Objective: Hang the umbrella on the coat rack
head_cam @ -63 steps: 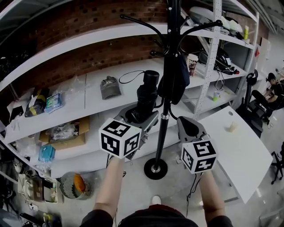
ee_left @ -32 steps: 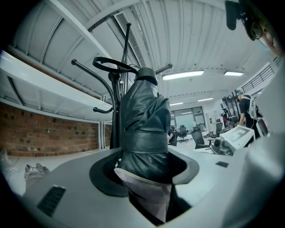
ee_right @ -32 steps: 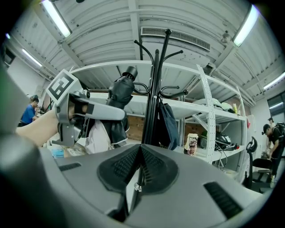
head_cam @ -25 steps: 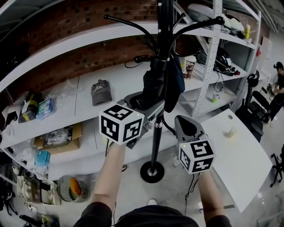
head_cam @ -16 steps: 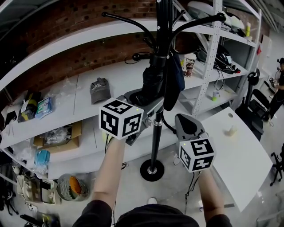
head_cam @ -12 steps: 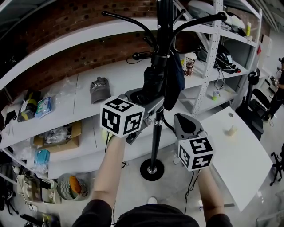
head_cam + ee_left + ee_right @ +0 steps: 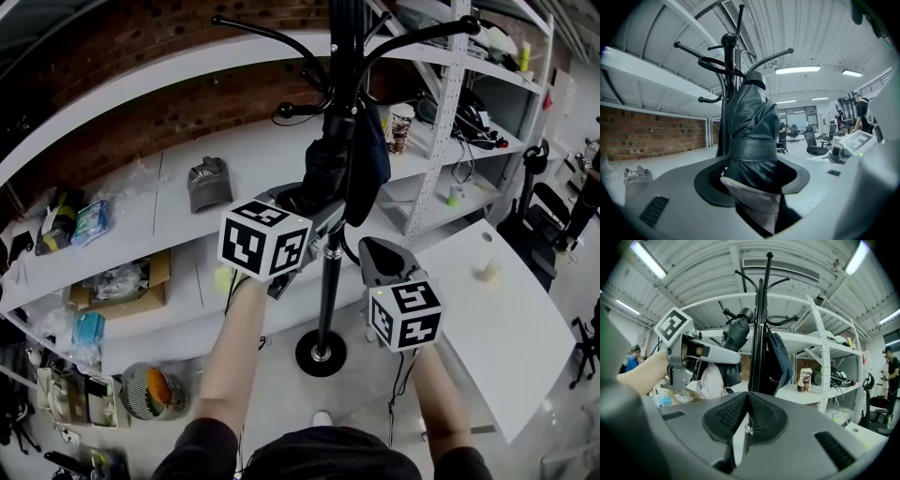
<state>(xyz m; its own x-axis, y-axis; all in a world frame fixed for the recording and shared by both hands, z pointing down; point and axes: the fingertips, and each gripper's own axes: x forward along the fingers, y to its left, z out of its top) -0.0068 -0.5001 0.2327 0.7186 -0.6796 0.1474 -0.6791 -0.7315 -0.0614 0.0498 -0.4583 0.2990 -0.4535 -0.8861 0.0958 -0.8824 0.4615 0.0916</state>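
In the head view a folded black umbrella (image 7: 322, 176) stands upright against the pole of the black coat rack (image 7: 327, 281). My left gripper (image 7: 305, 202) is shut on its lower part. In the left gripper view the umbrella (image 7: 752, 126) fills the jaws, its top end level with the coat rack's (image 7: 726, 70) lower hooks. Whether its strap is over a hook I cannot tell. My right gripper (image 7: 372, 251) is shut with nothing in it, just right of the pole. In its own view the umbrella (image 7: 734, 341) shows left of the coat rack (image 7: 759, 333).
A dark bag (image 7: 371, 169) hangs on the rack's right side. Behind the rack run white shelves (image 7: 178, 216) with a grey cap (image 7: 207, 181) and a cardboard box (image 7: 122, 286). A white table (image 7: 497, 319) stands at the right. The rack's round base (image 7: 321, 353) sits on the floor.
The umbrella has gone from left of the pole to right against it. Both grippers have sunk a little over the last second. The left grip is unchanged.
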